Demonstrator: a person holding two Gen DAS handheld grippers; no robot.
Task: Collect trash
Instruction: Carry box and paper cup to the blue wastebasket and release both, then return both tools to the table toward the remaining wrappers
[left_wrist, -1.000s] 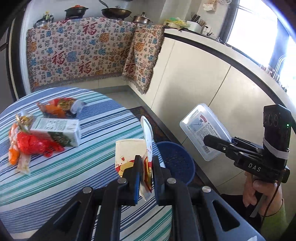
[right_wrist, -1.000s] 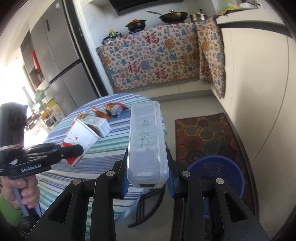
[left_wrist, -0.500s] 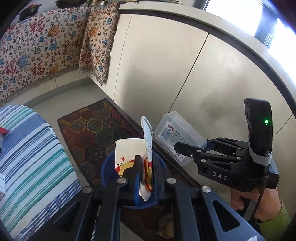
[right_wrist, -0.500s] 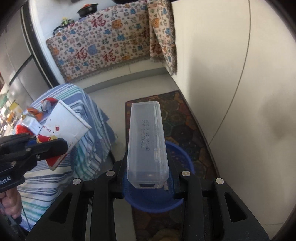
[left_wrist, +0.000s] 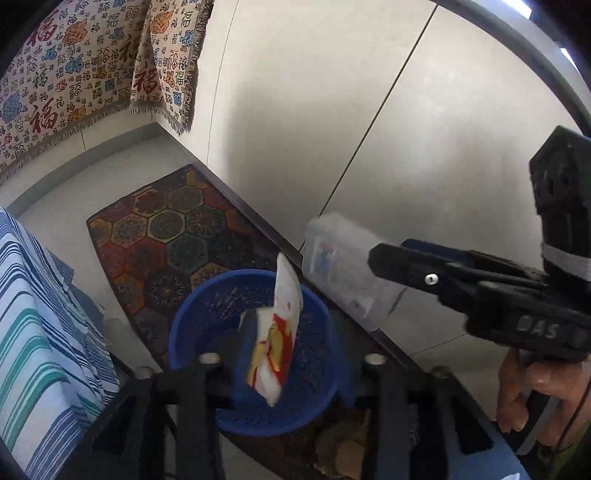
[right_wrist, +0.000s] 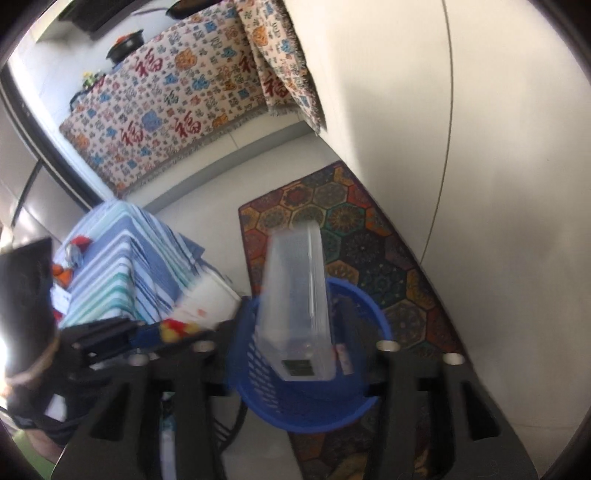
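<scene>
Wastebasket (left_wrist: 192, 325), blue, perforated plastic, standing on the floor at the edge of a patterned rug (left_wrist: 173, 229); reference point for all entries below.

Item 1: paper cup (left_wrist: 275, 343), white with red and yellow print, flattened. Position: directly above the wastebasket mouth, between the jaws of the left gripper (left_wrist: 291, 365). Those jaws are opening, roughly half spread; the cup looks blurred and no pad appears to press it, so it is judged released and dropping in.

Item 2: clear plastic box (right_wrist: 299, 302), oblong, lidded. Position: over the wastebasket's near rim, lower end already inside the opening. It stands between the jaws of the right gripper (right_wrist: 295, 347), which are also opening, about half spread; gaps show on both sides of the box, so it is judged let go as well.

Item 3: remaining litter (right_wrist: 64, 266), red and orange wrappers. Position: on the striped table (right_wrist: 122, 266) just beside the wastebasket. Exact count cannot be told from the right wrist view.

Progress, as a judgement: two pieces are at the point of disposal, neither yet settled at the bottom. Wastebasket interior otherwise looks nearly bare. Table litter is still to be fetched, so the job is partly done.
</scene>
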